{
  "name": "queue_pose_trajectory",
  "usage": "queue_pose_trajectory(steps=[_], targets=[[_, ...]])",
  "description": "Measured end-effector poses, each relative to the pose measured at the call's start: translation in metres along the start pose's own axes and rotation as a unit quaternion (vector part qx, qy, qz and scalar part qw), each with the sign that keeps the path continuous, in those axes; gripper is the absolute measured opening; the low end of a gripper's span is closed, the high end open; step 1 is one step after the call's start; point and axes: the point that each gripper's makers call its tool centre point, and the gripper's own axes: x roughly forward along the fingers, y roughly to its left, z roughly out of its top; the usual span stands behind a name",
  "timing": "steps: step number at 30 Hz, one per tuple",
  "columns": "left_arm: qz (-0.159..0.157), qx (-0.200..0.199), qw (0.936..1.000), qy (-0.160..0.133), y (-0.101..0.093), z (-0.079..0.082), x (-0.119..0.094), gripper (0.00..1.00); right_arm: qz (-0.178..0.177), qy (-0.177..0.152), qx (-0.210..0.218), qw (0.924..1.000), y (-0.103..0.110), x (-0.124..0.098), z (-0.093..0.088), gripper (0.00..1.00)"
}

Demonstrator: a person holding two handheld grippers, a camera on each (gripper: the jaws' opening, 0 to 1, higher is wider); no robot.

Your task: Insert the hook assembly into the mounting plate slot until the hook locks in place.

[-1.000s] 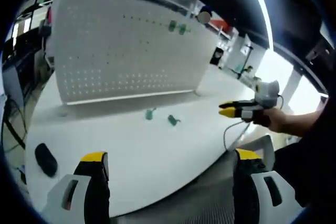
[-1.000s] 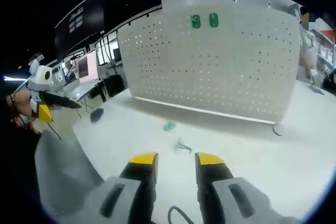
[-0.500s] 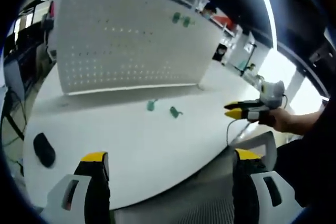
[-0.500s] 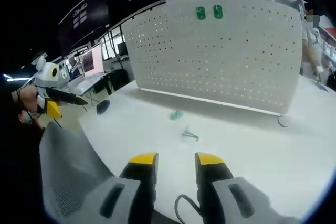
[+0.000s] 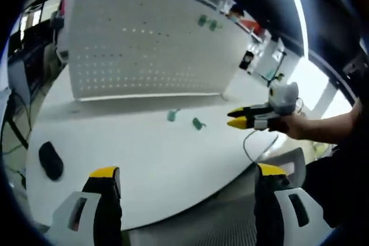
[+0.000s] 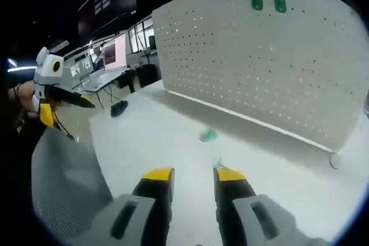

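A white pegboard mounting plate (image 5: 144,44) (image 6: 277,67) stands upright at the back of the white table (image 5: 132,159), with two green hooks (image 5: 205,23) (image 6: 268,2) hanging near its top. Two loose green hook pieces (image 5: 172,116) (image 5: 198,123) lie on the table in front of it. In the right gripper view one (image 6: 208,135) lies ahead and the other (image 6: 219,162) sits just past my right jaw tip. My left gripper (image 5: 184,184) is wide open and holds nothing. My right gripper (image 6: 193,176) (image 5: 235,118) has a narrow gap between its jaws, with nothing in it.
A black mouse (image 5: 50,161) (image 6: 119,108) lies near the table's left end. The table's front edge runs just ahead of my left jaws. My left gripper (image 6: 57,103) shows at the left of the right gripper view, held by a hand. Desks and monitors stand behind.
My right gripper has moved forward over the table toward the loose green hooks, which now lie just beyond its jaw tips. My left gripper has stayed wide open near the table edge.
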Motion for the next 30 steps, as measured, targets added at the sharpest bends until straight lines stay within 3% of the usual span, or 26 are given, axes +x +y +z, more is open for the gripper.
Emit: queue_pose_trajectory(steps=[15, 23, 26, 30], targets=[[-0.001, -0.016, 0.9999, 0.002, 0.01, 0.003, 0.011, 0.97, 0.024, 0.048, -0.059, 0.9968, -0.03, 0.081, 0.012, 0.22], [-0.009, -0.024, 0.9996, 0.011, 0.007, 0.002, 0.019, 0.97, 0.035, 0.067, -0.082, 0.9938, -0.039, 0.111, 0.014, 0.18], [-0.007, -0.027, 0.9995, 0.012, 0.01, 0.002, 0.02, 0.96, 0.031, 0.071, -0.059, 0.9953, -0.047, 0.118, 0.011, 0.18], [-0.007, -0.031, 0.9994, 0.013, 0.011, 0.002, 0.022, 0.96, 0.026, 0.074, -0.073, 0.9943, -0.054, 0.125, 0.014, 0.16]])
